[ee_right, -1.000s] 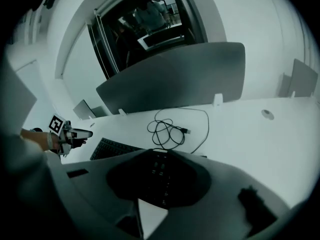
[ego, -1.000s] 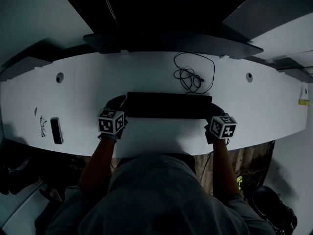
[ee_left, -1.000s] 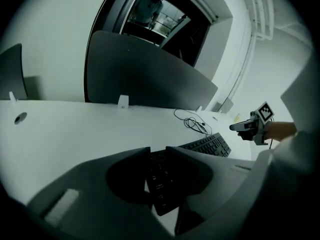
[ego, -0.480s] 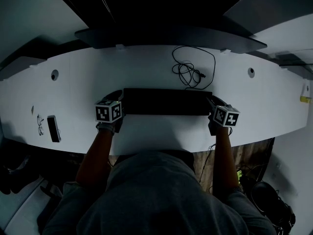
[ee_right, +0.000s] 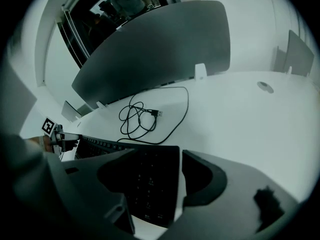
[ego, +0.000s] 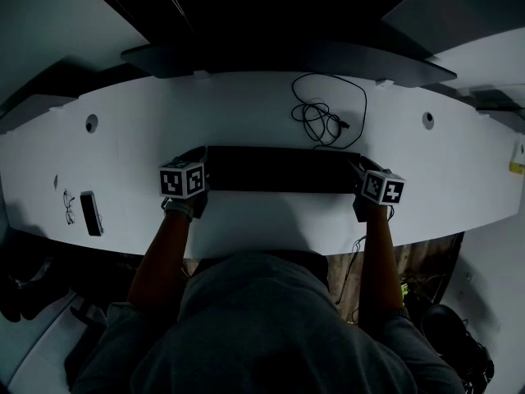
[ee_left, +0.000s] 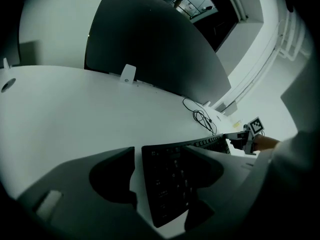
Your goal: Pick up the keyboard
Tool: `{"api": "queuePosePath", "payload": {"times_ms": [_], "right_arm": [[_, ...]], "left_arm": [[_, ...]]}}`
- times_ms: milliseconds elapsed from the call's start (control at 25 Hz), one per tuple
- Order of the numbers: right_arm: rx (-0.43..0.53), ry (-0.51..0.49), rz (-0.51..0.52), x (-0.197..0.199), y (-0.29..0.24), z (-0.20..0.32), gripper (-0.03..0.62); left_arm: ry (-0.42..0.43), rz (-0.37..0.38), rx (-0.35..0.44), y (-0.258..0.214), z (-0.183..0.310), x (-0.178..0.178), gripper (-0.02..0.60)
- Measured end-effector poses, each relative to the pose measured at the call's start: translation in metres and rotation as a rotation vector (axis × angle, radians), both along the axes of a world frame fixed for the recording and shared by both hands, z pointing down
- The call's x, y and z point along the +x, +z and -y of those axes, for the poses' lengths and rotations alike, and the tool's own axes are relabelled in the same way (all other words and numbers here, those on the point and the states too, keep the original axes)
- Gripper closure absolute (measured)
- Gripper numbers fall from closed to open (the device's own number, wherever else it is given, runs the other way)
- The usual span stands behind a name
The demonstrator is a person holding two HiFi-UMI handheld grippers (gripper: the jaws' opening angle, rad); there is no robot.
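1. A black keyboard [ego: 283,169] lies flat on a long white surface [ego: 246,109]. It runs crosswise in the head view, directly in front of a person in a grey hooded top [ego: 262,327].
2. The left tongs [ego: 197,161] stand at the keyboard's left end and the right tongs [ego: 361,169] at its right end. One arm reaches out to each.
3. In the left gripper view, the left tongs' jaws are spread wide, having just been opening, and the keyboard's left end lies between them. One jaw hangs over the keys. The other sits past the end edge, with a strip of white surface showing between it and the keyboard. Neither jaw clamps the keyboard, though whether the inner one brushes the keys cannot be told.
4. In the right gripper view, the right tongs' jaws are likewise wide apart and have just been opening, with the keyboard's right end between them. One jaw is over the keys and the other is beyond the end edge, with a thin white gap between. Nothing is gripped.
5. A loosely coiled black cable [ego: 326,117] lies on the surface beyond the keyboard's right half, apart from it.
6. A dark curved divider panel [ee_left: 150,54] rises along the far edge of the surface.
7. A small dark slab [ego: 91,213] and a pair of glasses [ego: 70,208] lie at the far left, well apart from the keyboard.
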State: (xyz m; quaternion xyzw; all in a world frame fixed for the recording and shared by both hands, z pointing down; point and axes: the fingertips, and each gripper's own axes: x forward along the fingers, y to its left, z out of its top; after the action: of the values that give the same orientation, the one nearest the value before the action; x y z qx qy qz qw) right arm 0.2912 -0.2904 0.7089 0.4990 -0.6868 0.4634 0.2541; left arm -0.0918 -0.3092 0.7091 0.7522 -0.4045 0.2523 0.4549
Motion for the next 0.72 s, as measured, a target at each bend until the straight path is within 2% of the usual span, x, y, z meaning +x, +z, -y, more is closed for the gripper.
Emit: {"api": "queuePosePath", "payload": {"times_ms": [240, 440, 720], "right_arm": [[-0.042, -0.003, 0.032, -0.004, 0.007, -0.001, 0.329], [-0.044, -0.055, 0.022, -0.006, 0.01, 0.002, 0.329], [-0.092, -0.056, 0.038, -0.007, 0.012, 0.002, 0.329]], "left_arm": [[-0.015, -0.035, -0.058, 0.007, -0.001, 0.006, 0.279], [-0.003, -0.059, -0.091, 0.009, 0.0, 0.011, 0.279], [0.0, -0.062, -0.137, 0.012, 0.001, 0.014, 0.276]]}}
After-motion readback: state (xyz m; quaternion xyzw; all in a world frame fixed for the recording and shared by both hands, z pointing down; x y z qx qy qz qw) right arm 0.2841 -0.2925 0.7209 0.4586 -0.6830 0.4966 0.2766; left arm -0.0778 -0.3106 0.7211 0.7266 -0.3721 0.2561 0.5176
